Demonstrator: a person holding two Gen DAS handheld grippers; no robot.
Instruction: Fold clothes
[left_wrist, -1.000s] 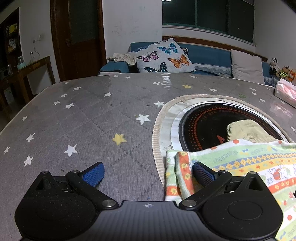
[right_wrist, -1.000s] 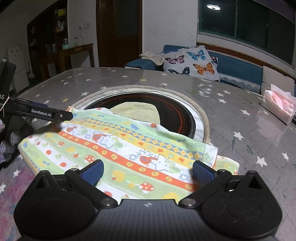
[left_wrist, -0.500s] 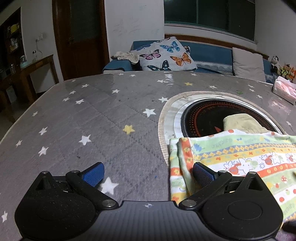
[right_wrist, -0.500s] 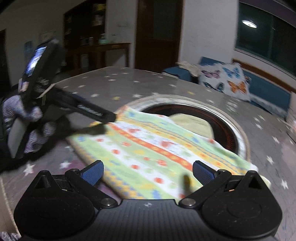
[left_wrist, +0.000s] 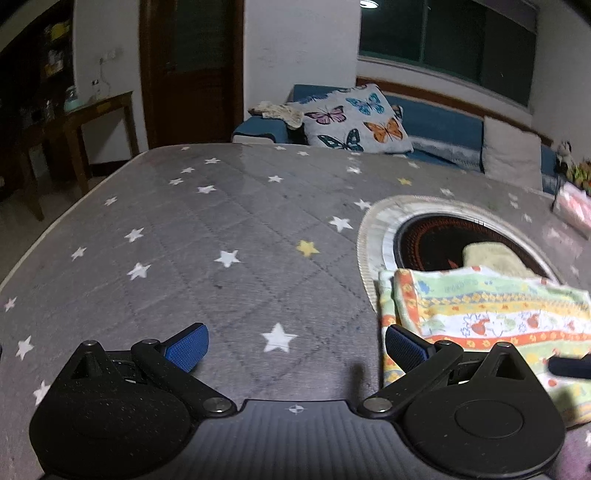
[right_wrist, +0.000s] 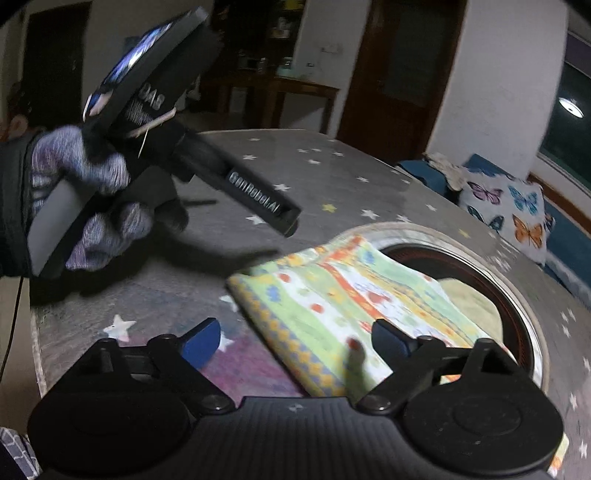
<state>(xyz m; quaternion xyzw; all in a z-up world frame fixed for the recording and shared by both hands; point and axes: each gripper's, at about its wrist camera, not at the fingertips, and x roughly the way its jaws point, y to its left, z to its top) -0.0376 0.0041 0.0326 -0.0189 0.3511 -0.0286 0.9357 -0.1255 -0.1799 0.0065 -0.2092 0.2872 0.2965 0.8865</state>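
A folded patterned cloth (left_wrist: 480, 314) with green, yellow and orange stripes lies on the grey star-print table, partly over the round black hotplate (left_wrist: 436, 240). A pale yellow cloth (left_wrist: 491, 254) lies in the hotplate behind it. My left gripper (left_wrist: 295, 343) is open and empty, lifted above the table just left of the cloth. My right gripper (right_wrist: 295, 338) is open and empty, low over the cloth's near corner (right_wrist: 332, 306). The left gripper also shows in the right wrist view (right_wrist: 266, 206), held by a gloved hand (right_wrist: 81, 199).
The grey table (left_wrist: 203, 240) stretches to the left and far side. A pink tissue pack (left_wrist: 572, 206) sits at the far right. A butterfly cushion (left_wrist: 354, 122) and blue sofa stand beyond the table, with a wooden side table (left_wrist: 96, 110) at the left.
Both grippers have pulled back from the cloth. The left one has risen and drawn left; the right one has swung left to the cloth's near corner. The cloth stays folded.
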